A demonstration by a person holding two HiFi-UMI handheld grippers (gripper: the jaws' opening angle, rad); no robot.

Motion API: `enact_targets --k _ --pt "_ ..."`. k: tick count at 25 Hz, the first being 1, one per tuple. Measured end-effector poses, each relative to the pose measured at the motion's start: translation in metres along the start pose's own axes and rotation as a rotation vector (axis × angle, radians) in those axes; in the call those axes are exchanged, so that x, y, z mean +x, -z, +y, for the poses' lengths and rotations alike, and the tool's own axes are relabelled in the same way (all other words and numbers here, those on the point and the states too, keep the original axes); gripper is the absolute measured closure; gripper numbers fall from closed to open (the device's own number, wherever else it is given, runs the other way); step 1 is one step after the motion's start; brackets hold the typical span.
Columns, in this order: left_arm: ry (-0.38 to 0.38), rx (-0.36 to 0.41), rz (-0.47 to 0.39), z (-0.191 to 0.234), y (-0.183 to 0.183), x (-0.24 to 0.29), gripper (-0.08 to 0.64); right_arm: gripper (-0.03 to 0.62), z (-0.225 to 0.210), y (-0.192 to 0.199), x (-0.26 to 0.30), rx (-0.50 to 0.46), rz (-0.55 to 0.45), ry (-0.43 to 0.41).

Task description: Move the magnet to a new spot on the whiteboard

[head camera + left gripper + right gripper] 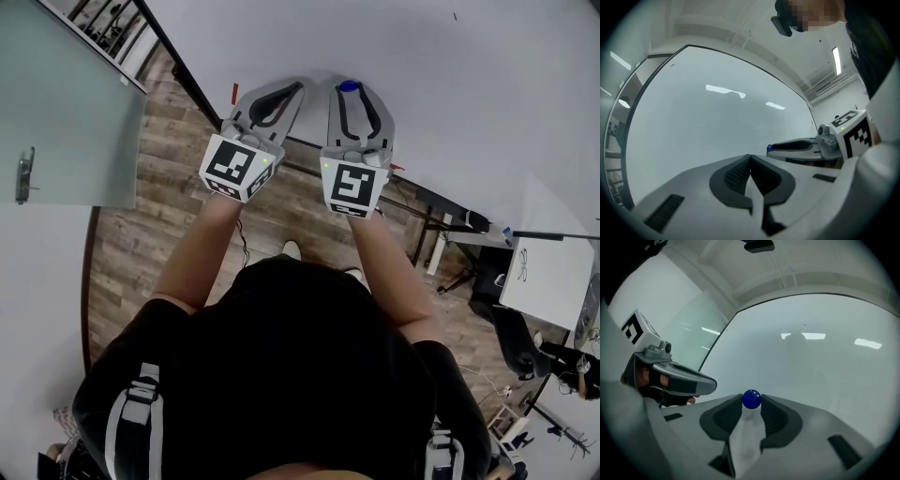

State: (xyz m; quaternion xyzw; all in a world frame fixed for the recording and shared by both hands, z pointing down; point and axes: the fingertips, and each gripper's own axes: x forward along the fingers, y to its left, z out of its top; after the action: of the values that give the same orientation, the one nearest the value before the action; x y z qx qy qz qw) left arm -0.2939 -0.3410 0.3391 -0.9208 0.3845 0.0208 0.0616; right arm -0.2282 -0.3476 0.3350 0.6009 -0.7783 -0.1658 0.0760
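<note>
The right hand-held gripper (751,402) is clamped on the blue magnet (751,399). The ball sits btwn the two pad tips, pads pressing it on both sides, jaws spread fairly wide to fit it. In the head view this gripper (350,91) points at the whiteboard (469,84) w/ the magnet (349,86) at its tip, close to the board's dark frame edge (183,67). Whether the magnet touches the board face can't be told.

The left hand-held gripper (750,157) has its jaws shut together, nothing btwn them. It sits just beside the right one (801,147), on its left and apart from it, also aimed at the board (703,117).

From the magnet, plain white board surface (815,366) spreads up and to the right as far as the frame's arc (811,295). To the left the frame is nearer, w/ a glass panel (56,112) beyond it. Wood floor (169,225) lies below the board edge.
</note>
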Motion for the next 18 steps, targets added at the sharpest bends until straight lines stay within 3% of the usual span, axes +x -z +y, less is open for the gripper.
enact_targets --k 9,18 --pt "-0.003 -0.005 0.003 0.004 0.004 0.001 0.555 0.474 -0.003 0.008 0.016 -0.001 0.048 0.026" --pt "0.009 -0.02 0.0 0.004 0.009 0.0 0.555 0.443 0.0 0.013 0.02 -0.099 0.081 0.101"
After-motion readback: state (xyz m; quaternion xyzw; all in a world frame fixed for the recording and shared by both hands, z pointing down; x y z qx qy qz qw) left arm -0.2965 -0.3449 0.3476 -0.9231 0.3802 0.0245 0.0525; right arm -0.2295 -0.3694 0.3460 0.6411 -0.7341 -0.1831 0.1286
